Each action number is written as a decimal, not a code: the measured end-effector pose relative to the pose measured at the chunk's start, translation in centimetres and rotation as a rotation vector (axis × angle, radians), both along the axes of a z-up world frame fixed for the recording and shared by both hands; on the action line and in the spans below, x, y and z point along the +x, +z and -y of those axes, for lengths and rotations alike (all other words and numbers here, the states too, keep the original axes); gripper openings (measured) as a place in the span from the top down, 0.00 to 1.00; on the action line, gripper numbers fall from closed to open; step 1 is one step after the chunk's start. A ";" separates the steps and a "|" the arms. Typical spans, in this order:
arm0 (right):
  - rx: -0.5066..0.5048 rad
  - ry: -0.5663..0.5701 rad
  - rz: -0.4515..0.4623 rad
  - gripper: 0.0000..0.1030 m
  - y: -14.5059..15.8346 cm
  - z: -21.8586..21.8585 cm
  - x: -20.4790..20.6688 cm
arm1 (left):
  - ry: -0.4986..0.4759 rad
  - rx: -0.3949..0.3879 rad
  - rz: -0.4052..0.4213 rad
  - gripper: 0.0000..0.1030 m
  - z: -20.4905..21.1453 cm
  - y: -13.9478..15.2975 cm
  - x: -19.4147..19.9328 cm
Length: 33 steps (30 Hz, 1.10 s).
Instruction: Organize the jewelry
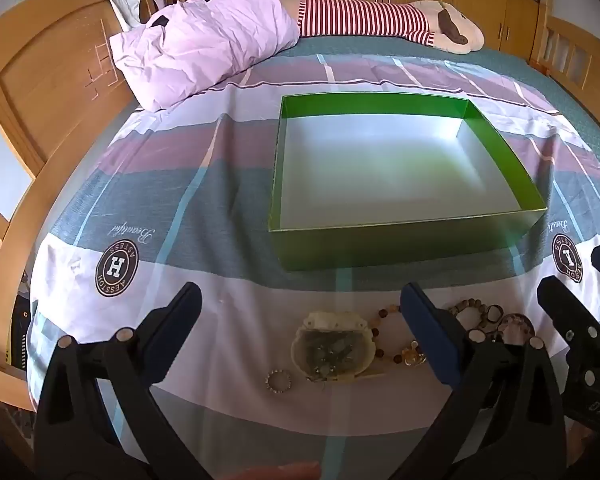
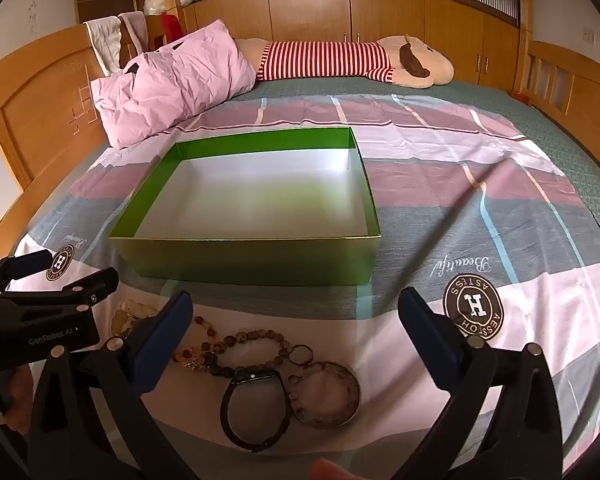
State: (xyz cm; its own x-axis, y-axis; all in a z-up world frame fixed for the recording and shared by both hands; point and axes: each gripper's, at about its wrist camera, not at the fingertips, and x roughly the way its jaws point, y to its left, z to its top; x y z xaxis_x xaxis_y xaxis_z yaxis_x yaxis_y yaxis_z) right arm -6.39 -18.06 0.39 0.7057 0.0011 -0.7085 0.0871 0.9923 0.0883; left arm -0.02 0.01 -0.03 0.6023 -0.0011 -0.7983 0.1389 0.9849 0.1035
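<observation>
Jewelry is seen heaped on the bedspread (image 1: pixel 80 300) in the left wrist view, a shell-shaped trinket case (image 1: pixel 332 346) and a small beaded ring (image 1: pixel 278 381) lying between the spread, empty jaws of the left gripper (image 1: pixel 300 304); the green box (image 1: pixel 400 240), just ahead, is evidently set there to receive them. Right wrist view: the right gripper (image 2: pixel 296 312) is held released above a beaded bracelet (image 2: pixel 244 344), a black watch (image 2: pixel 256 412) and a round tin (image 2: pixel 328 394).
</observation>
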 end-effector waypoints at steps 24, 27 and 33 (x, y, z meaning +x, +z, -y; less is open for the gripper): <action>-0.012 0.012 0.009 0.01 0.2 -0.4 -0.2 | 0.000 0.001 -0.008 0.02 0.5 0.4 -0.1; -0.014 0.011 0.008 0.01 0.2 -0.5 -0.2 | 0.001 -0.001 -0.008 0.02 0.3 0.2 0.1; -0.013 0.011 0.011 0.01 0.2 -0.5 -0.2 | 0.002 -0.002 -0.008 0.02 0.0 -0.3 -0.1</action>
